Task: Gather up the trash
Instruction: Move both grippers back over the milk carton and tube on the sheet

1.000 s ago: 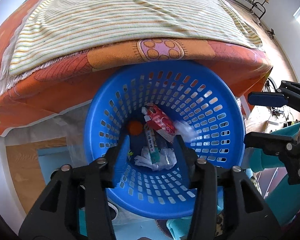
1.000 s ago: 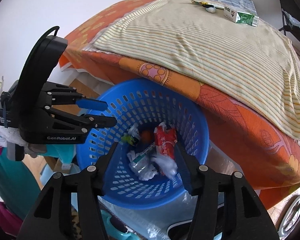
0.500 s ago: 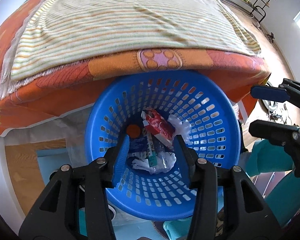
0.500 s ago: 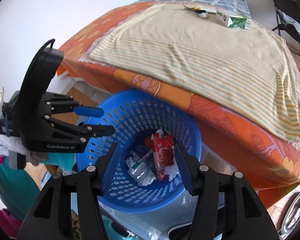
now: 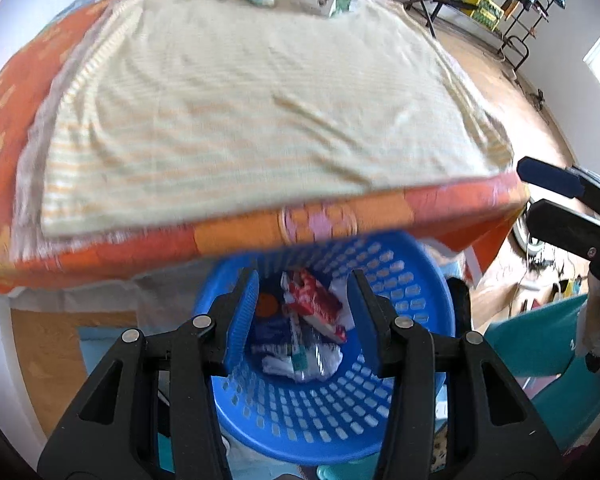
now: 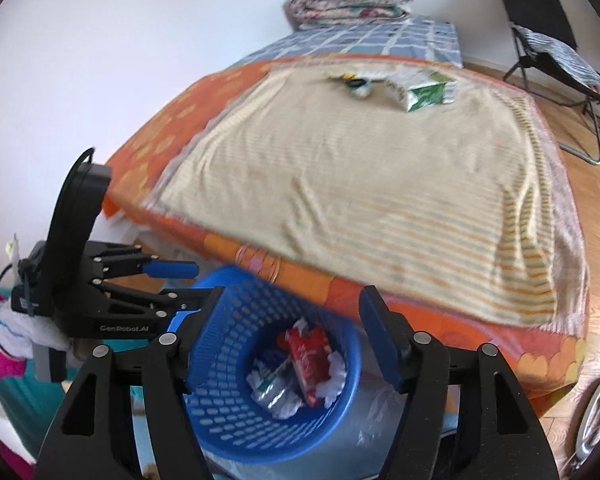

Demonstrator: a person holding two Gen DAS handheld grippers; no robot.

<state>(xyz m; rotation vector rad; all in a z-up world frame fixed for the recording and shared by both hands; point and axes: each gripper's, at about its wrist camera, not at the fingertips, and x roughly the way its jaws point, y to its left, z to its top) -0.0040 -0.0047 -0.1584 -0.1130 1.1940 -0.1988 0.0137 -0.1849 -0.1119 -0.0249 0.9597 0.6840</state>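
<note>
Wrappers already lie in the round blue perforated plastic basket (image 6: 276,380); the green-white carton (image 6: 428,94) waits far on the bed; left gripper (image 5: 306,316) and right gripper (image 6: 290,336) spread, empty

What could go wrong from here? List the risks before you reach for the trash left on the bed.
1. The green-and-white carton and the small yellow-black wrapper lie at the far side of the striped cream blanket; reaching may mean leaning over the blue perforated plastic basket and tipping it.
2. Both views are motion-blurred, so a fast approach could miss.
3. The left hand-held gripper and right hand-held gripper, both open, sit close and could collide.
</note>
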